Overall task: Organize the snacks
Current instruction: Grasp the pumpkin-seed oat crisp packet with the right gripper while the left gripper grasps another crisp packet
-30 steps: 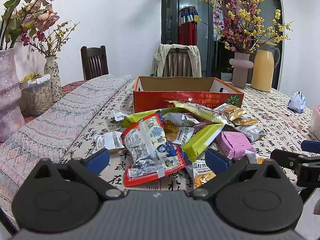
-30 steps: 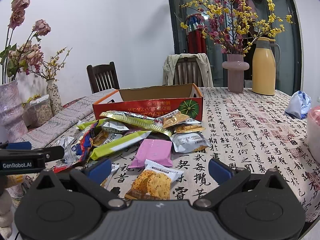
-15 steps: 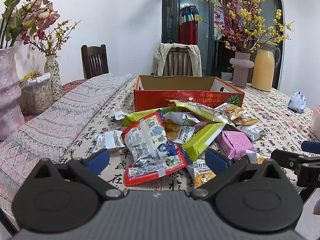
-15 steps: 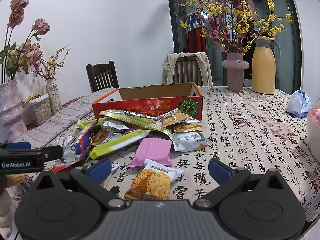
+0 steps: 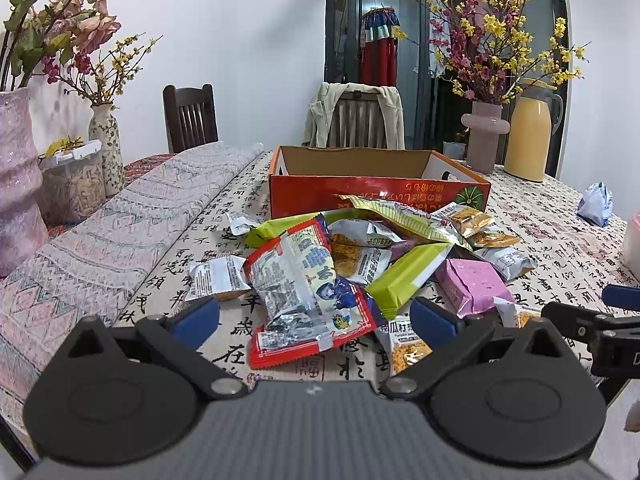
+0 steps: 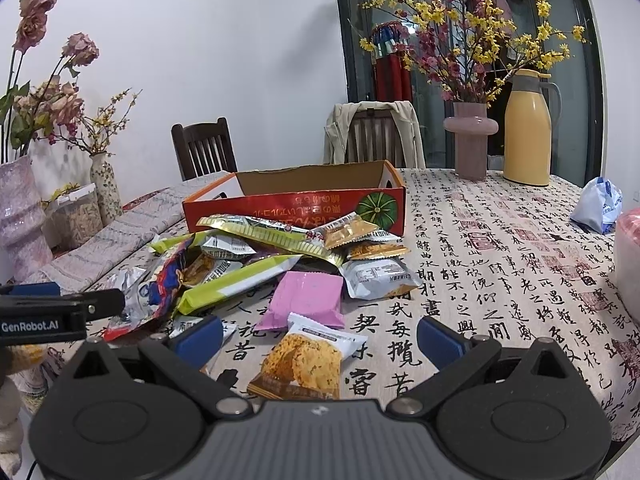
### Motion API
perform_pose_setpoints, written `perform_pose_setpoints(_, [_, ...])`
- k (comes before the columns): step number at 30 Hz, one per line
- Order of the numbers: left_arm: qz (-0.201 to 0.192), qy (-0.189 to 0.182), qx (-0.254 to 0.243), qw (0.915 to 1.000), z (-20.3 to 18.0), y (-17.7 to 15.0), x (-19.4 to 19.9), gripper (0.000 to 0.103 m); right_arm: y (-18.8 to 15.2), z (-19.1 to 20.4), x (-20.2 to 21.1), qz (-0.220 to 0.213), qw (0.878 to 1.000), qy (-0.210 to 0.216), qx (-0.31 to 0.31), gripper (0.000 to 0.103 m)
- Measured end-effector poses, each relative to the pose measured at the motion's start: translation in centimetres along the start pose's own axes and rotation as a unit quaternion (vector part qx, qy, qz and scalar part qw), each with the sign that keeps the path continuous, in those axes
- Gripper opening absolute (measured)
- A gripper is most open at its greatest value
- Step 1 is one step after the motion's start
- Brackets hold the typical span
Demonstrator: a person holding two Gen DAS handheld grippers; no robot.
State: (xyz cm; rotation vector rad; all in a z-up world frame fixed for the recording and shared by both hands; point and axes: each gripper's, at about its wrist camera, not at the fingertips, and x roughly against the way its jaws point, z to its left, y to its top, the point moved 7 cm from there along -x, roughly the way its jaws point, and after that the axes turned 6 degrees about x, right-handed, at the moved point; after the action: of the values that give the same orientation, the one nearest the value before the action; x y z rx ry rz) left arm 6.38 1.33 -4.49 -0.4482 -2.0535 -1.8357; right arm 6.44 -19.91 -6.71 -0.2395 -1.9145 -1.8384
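Observation:
A heap of snack packets lies in front of an open red cardboard box [image 5: 380, 196] [image 6: 296, 208]. Nearest my left gripper [image 5: 316, 320] is a red-edged packet with blue print [image 5: 308, 292], lying between its blue fingertips; the gripper is open and holds nothing. A green packet [image 5: 404, 276] and a pink packet [image 5: 472, 284] [image 6: 308, 296] lie to the right. My right gripper [image 6: 320, 340] is open around a cookie packet [image 6: 308, 356] on the cloth, not gripping it. The left gripper's finger [image 6: 60, 308] shows at the right wrist view's left edge.
A folded patterned cloth [image 5: 100, 248] covers the table's left side, beside vases [image 5: 20, 180] and a jar [image 5: 76, 184]. At the back right stand a pink vase [image 6: 472, 140] and a yellow jug [image 6: 528, 128]. A blue-white bag [image 6: 600, 204] lies far right. Chairs stand behind the table.

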Motion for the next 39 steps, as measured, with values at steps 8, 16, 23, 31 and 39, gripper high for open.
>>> perform_pose_setpoints(8, [0.008,0.002,0.004,1.0000,0.3,-0.2,-0.4,0.103,-0.6,0.1,-1.2,0.021,1.000,0.006,-0.006,0.088])
perform_pose_setpoints(16, [0.021,-0.001,0.011,0.9997,0.7,-0.6,-0.9,0.103,-1.2,0.4,-3.4,0.047,0.999,0.012,-0.011,0.070])
perform_pose_setpoints(23, [0.028,-0.005,0.013,0.9995,0.6,-0.8,-1.2,0.103,-2.0,0.1,-4.7,0.063,0.997,0.025,-0.022,0.054])
perform_pose_setpoints(31, [0.039,-0.012,0.009,0.9991,0.2,-1.1,-1.6,0.103,-2.1,0.1,-4.7,0.061,0.997,0.032,-0.021,0.048])
perform_pose_setpoints(39, [0.069,-0.035,0.011,0.9970,-1.1,-1.9,-2.5,0.103,-1.7,-0.2,-3.3,0.034,0.999,0.033,-0.018,0.046])
